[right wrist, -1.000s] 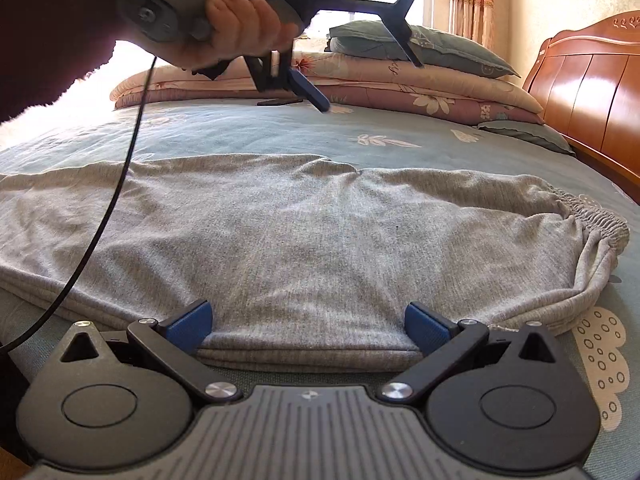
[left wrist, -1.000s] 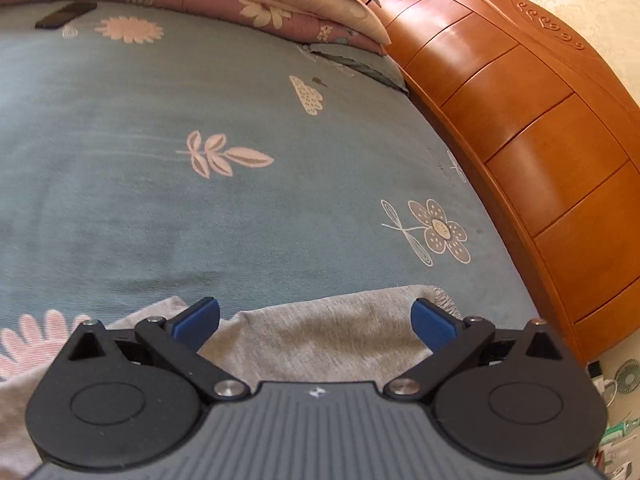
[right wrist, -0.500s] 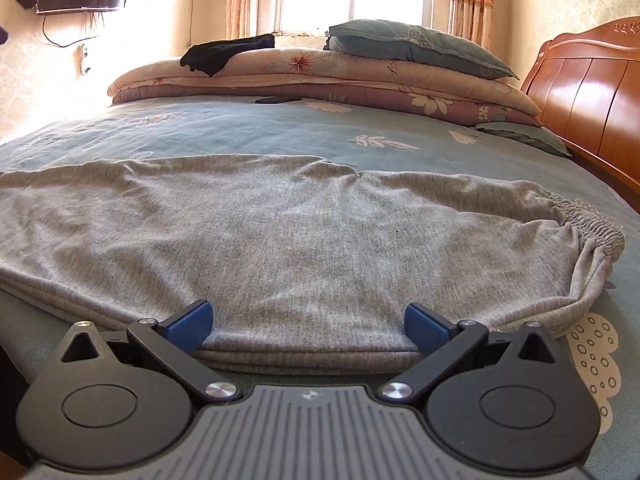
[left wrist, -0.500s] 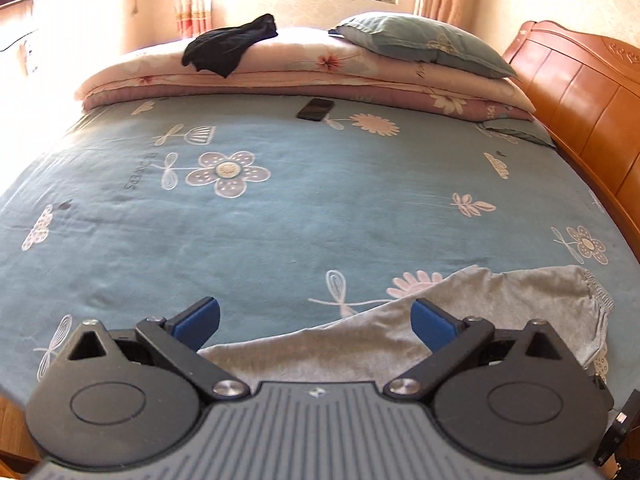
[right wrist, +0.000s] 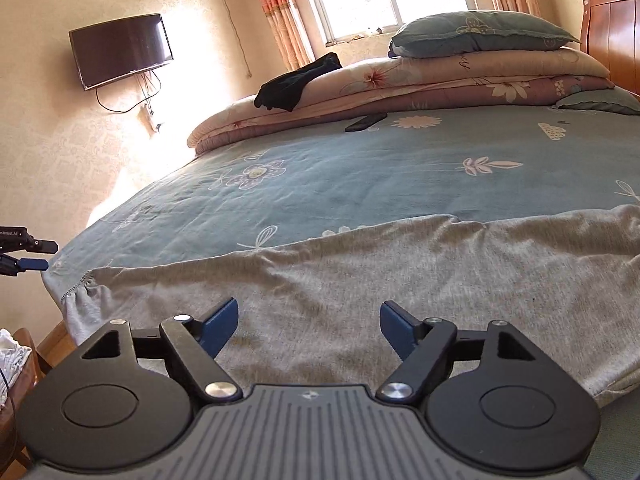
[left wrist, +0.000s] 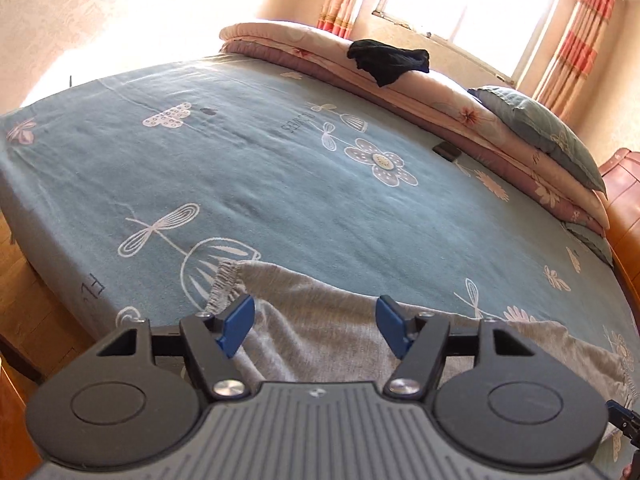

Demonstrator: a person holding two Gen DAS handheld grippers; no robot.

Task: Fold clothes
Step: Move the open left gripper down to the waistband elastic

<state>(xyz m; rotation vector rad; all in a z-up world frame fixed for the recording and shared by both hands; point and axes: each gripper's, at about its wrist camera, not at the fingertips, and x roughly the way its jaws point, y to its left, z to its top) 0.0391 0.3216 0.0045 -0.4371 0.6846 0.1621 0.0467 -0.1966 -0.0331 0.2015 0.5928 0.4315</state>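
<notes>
grey sweatpants [right wrist: 400,292] folded lengthwise along bed's [left wrist: 280,184] near edge, ready for cross-fold | left gripper [left wrist: 316,330] at cuff end, jaws just narrowing, gripping nothing | right gripper [right wrist: 308,326] mid-garment, likewise

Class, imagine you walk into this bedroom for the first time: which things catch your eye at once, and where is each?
First, the grey garment spread flat along the near edge of the blue flowered bedspread, with the open right gripper poised over it. Next, the black garment draped on the folded quilts at the far side, under the window. A dark television hangs on the wall to the left.
</notes>
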